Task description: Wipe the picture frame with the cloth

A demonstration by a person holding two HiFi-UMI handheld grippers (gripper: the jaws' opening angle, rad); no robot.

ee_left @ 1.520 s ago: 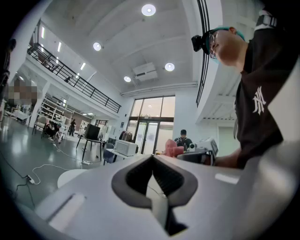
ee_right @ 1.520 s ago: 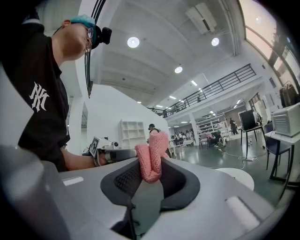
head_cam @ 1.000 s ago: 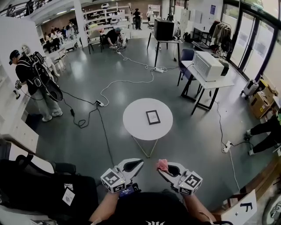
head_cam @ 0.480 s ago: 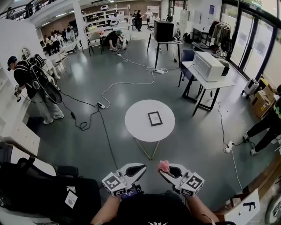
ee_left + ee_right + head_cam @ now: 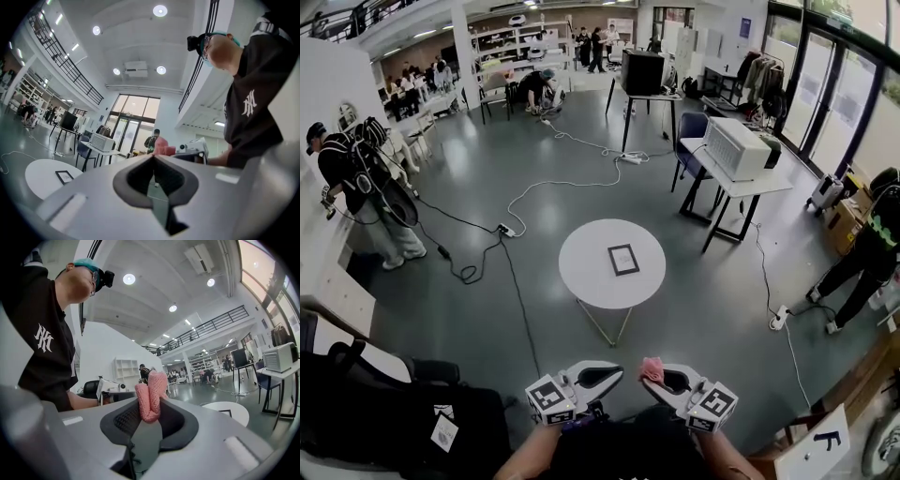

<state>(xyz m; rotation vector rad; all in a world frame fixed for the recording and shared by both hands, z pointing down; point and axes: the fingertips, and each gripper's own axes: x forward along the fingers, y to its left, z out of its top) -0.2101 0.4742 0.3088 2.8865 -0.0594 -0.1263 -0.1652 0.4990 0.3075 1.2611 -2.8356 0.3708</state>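
A small dark picture frame (image 5: 623,259) lies flat on a round white table (image 5: 586,267) some way ahead of me; it also shows as a dark rectangle (image 5: 64,176) in the left gripper view and the picture frame (image 5: 226,413) in the right gripper view. My right gripper (image 5: 645,376) is shut on a folded pink cloth (image 5: 150,396), held low near my body. My left gripper (image 5: 617,373) is shut with nothing in it, beside the right one. Both are well short of the table.
Cables (image 5: 572,178) trail over the grey floor. A desk with a white appliance (image 5: 736,147) stands to the right of the round table. A person with a backpack (image 5: 356,178) stands at left, another person (image 5: 862,258) at right. A dark chair (image 5: 384,412) sits close at my left.
The view has shifted forward; the round table and frame now sit slightly nearer. Both grippers stay low and together, the right one still holding the cloth.
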